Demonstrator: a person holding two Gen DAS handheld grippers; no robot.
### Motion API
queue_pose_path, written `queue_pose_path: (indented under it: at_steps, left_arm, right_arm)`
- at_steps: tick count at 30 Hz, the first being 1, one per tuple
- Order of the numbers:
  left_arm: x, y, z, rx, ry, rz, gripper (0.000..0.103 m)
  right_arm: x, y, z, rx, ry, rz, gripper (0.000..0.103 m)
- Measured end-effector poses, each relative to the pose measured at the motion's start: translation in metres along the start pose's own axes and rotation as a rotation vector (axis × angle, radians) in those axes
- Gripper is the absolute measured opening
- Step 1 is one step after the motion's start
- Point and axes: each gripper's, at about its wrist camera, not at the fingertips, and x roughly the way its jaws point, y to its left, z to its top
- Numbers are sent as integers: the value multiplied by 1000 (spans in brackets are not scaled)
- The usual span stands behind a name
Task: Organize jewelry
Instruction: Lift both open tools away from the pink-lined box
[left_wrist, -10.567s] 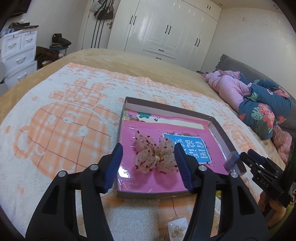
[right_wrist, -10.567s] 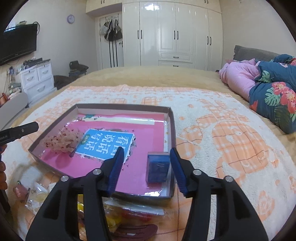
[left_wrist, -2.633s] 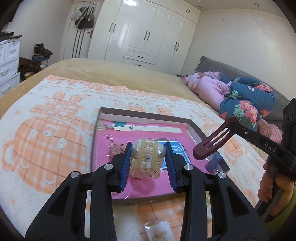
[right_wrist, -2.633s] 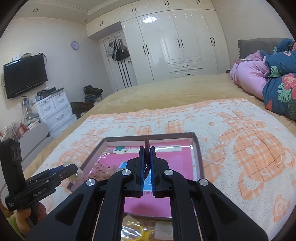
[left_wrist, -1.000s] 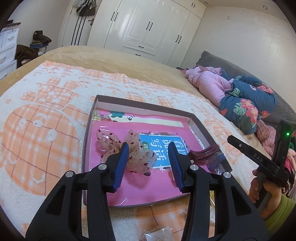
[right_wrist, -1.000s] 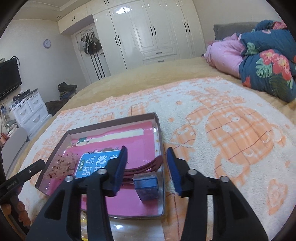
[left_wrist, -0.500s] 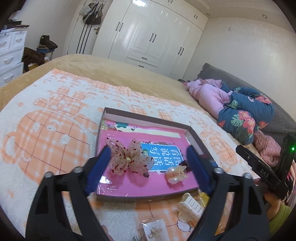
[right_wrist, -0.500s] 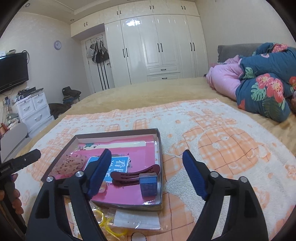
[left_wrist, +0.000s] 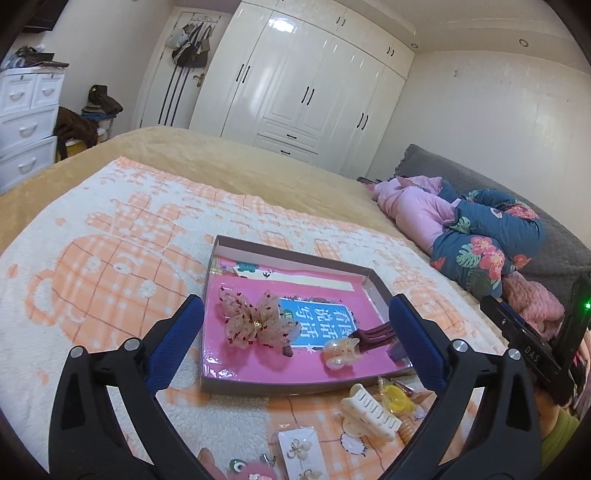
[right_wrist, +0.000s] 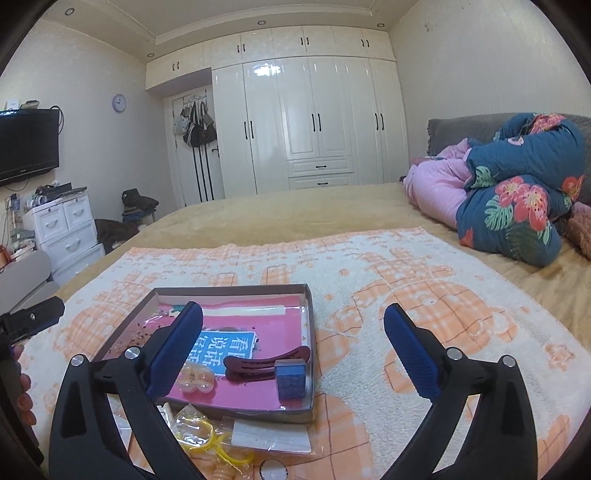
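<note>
A shallow pink-lined box (left_wrist: 210, 314) (right_wrist: 309, 332) lies on the bed. In it are a sheer bow (left_wrist: 255, 323), a clear claw clip (left_wrist: 340, 352) (right_wrist: 197, 376), a maroon hair clip (left_wrist: 373, 338) (right_wrist: 266, 363) and a small blue box (right_wrist: 290, 378). My left gripper (left_wrist: 295, 343) is wide open and empty, raised above the box's near side. My right gripper (right_wrist: 293, 345) is wide open and empty, raised above the box's right edge. Loose pieces lie in front of the box: a cream claw clip (left_wrist: 369, 413), a yellow item (left_wrist: 393, 398) (right_wrist: 207, 439) and bagged earrings (left_wrist: 299, 456).
The box sits on a white and orange blanket (left_wrist: 110, 266) over a tan bedspread. Pink and floral bedding (right_wrist: 517, 192) is piled at the right. White wardrobes (right_wrist: 314, 125) stand at the back, a white drawer unit (right_wrist: 62, 236) at the left.
Both grippers have drawn back and up from the box and opened wider. The claw clip and maroon clip stay in the box.
</note>
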Motion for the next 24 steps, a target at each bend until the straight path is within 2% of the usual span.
queue_pose_path:
  at_steps: [10,17,24]
  left_arm:
    - [-23,-8,-3,21,-32,-1,92]
    - [-38,-15,-9,35,-51,-4,92]
    - [-43,-18,-19,42,-37,-1,92]
  right_arm:
    - [-25,15,2,-78,-47,26,96]
    - [-39,25,-3,-133,-38,62,96]
    - [-47,24,-12,-164,-14,70,96]
